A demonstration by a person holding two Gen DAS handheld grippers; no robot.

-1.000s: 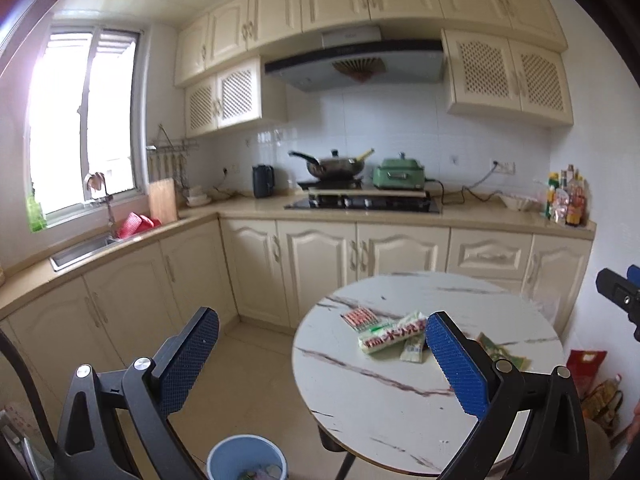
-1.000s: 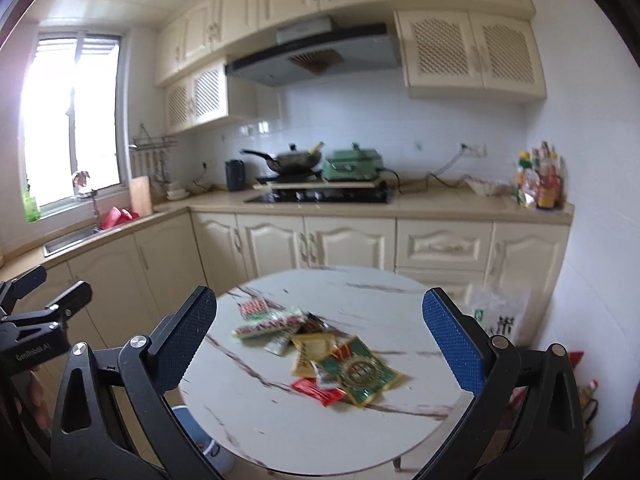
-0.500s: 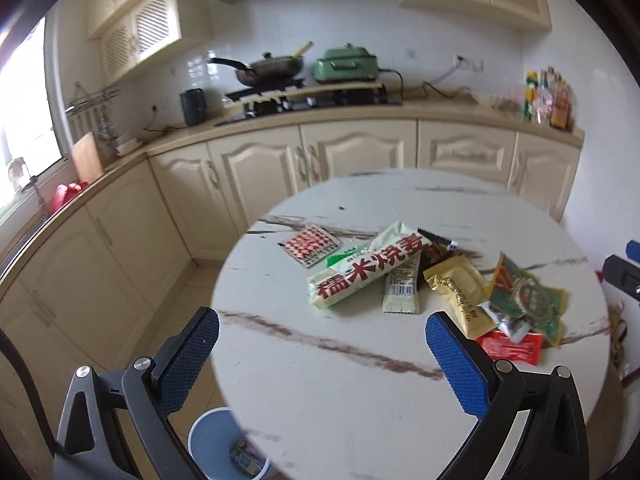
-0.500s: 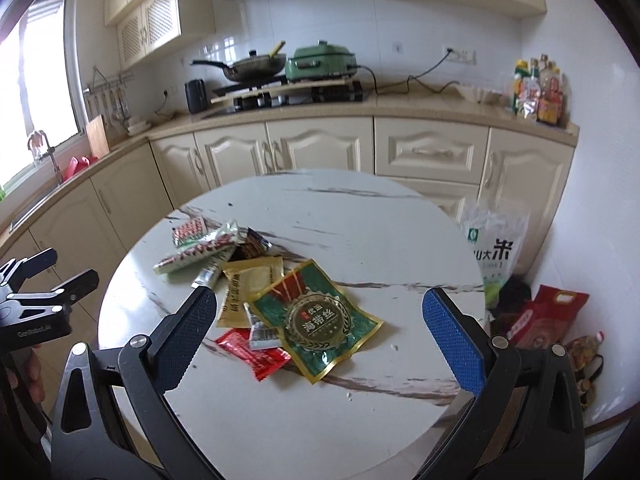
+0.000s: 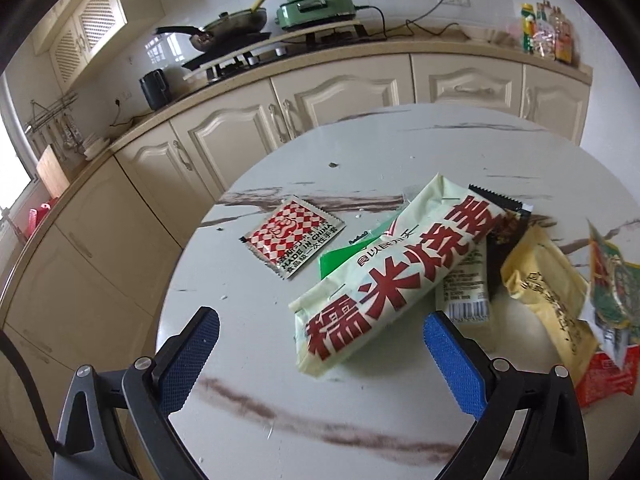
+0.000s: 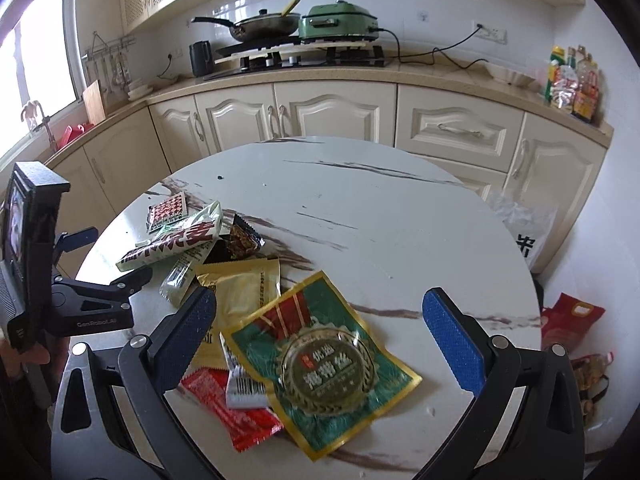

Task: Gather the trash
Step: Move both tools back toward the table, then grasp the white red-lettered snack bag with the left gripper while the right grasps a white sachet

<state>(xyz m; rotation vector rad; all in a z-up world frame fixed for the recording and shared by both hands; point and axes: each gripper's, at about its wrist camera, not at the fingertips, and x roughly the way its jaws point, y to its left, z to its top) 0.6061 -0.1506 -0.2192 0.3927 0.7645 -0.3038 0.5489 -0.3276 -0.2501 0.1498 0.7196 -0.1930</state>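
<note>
Both grippers have dropped toward the round marble table (image 6: 400, 216) and now look down on a heap of empty food wrappers. The left gripper (image 5: 318, 354) hangs with its jaws spread wide and empty, just short of a long pale wrapper (image 5: 394, 280) with large red lettering that lies nearest the table's left edge. Beside that wrapper sits a small red-checked sachet (image 5: 294, 236). The right gripper (image 6: 320, 340) is also spread wide and holds nothing; between its fingers lies a green and gold packet (image 6: 326, 364), overlapping a red packet (image 6: 236, 412) and a yellow pouch (image 6: 244, 292).

Half a second earlier the table appeared smaller and farther off, and a blue bin showed on the floor below its left edge; the bin is now out of sight. Nothing looks collected yet, so the first pickup seems about to begin.
</note>
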